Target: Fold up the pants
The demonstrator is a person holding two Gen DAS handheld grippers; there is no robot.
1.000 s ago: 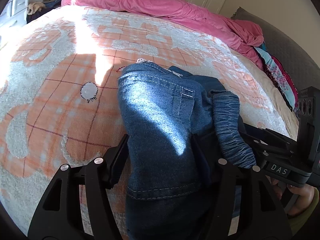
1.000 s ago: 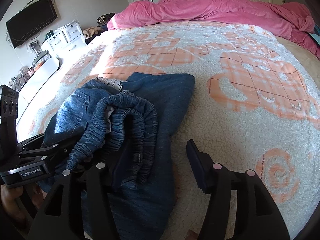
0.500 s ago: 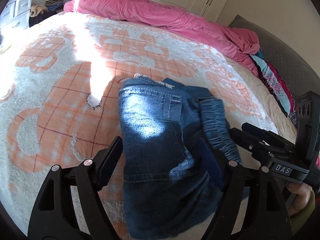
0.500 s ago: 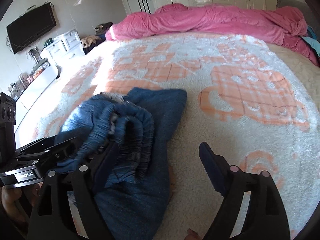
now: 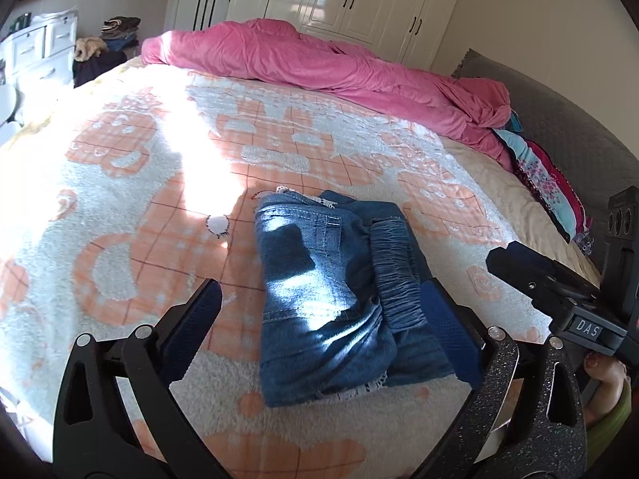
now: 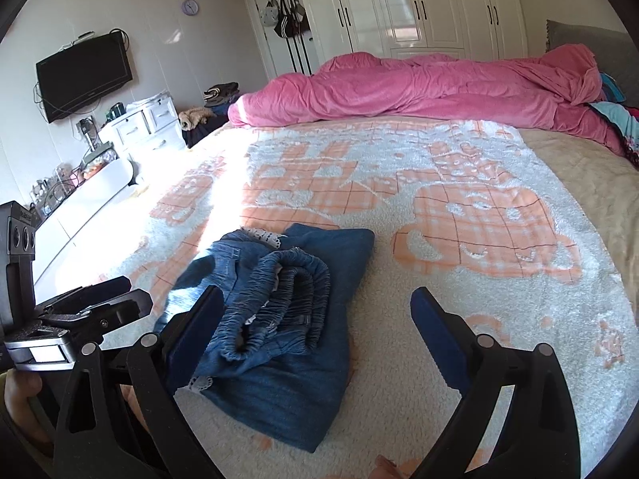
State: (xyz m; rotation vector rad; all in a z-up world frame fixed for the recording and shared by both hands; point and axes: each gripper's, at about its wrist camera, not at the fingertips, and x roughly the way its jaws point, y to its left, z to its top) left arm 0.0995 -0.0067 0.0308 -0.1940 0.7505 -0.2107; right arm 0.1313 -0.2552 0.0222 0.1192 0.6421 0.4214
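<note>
A pair of blue denim pants [image 5: 331,295] lies folded into a compact stack on the orange-and-white blanket [image 5: 131,207]; its gathered elastic waistband [image 6: 287,299] curls on top. My left gripper [image 5: 323,311] hovers above the stack, its jaws opening wide, the pads clear of the denim. My right gripper [image 6: 315,315] is also opening over the stack's right side, nothing pressed between its pads. In the left wrist view the right gripper [image 5: 559,291] shows at the right edge. The left gripper [image 6: 92,311] shows at the left edge of the right wrist view.
A rumpled pink duvet [image 6: 419,88] lies across the far side of the bed. Patterned pillows [image 5: 547,187] rest against a grey headboard at the right. White drawers [image 6: 139,127] and a wall TV [image 6: 84,72] stand left of the bed; white wardrobes line the back wall.
Both grippers have let go of the pants, opened wide, and lifted up and back. The folded stack now rests flat on the blanket.
</note>
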